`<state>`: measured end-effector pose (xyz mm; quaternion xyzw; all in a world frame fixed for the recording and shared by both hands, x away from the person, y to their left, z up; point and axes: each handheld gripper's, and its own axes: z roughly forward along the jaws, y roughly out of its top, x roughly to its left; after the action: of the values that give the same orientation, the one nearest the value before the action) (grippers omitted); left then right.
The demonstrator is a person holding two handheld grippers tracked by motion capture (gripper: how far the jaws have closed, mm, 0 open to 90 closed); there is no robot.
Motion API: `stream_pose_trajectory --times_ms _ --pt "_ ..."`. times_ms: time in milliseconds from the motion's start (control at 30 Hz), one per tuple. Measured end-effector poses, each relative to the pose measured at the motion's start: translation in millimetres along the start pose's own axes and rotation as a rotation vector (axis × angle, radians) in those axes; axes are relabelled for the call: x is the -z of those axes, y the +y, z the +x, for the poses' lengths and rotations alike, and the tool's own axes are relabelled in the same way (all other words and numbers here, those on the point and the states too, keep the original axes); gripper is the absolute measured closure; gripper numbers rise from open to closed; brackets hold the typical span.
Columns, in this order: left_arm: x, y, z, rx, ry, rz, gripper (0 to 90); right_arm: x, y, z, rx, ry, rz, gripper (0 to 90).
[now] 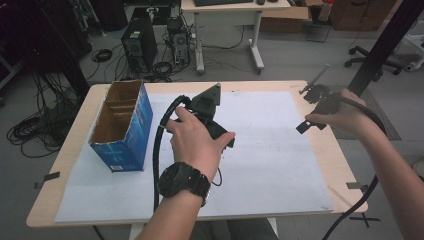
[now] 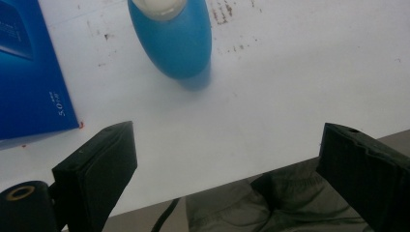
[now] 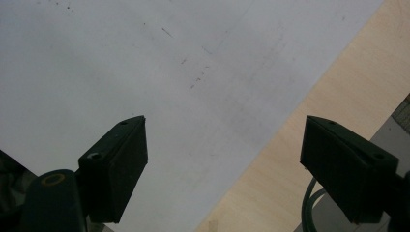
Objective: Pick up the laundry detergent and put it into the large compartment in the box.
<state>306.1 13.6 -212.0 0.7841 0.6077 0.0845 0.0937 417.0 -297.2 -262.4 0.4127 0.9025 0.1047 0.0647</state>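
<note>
Standing at the left of the table (image 1: 75, 195), on the white sheet (image 1: 280, 165): a blue box (image 1: 131, 131), open at the top, cardboard inside. Lying just beyond it in the left gripper view: a blue bottle (image 2: 176, 41) with a pale cap, flat on the sheet, the box edge just beside it.

Reaching in from the bottom near the middle: the left hand (image 1: 192, 142), watch on the wrist, fingers wrapping over the left gripper (image 2: 227, 164), cable looping off toward the box. Jaws spread wide, pinching nothing, pointing down at bare sheet short of the bottle, near the table's edge.

Hovering over the right edge of the table: the right hand (image 1: 342, 117), forearm angling in from the lower right, wrist bent inward. Right gripper (image 3: 225, 154) spread wide too, gripping nothing, looking down across the sheet's border onto bare wood.
</note>
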Motion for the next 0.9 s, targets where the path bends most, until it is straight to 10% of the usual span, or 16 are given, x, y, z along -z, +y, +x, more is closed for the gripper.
stream_pose_trajectory --times_ms 900 --pt "-9.3 25.7 7.6 0.072 0.002 0.002 6.5 1.2 7.1 2.0 0.006 -0.01 0.012 17.3"
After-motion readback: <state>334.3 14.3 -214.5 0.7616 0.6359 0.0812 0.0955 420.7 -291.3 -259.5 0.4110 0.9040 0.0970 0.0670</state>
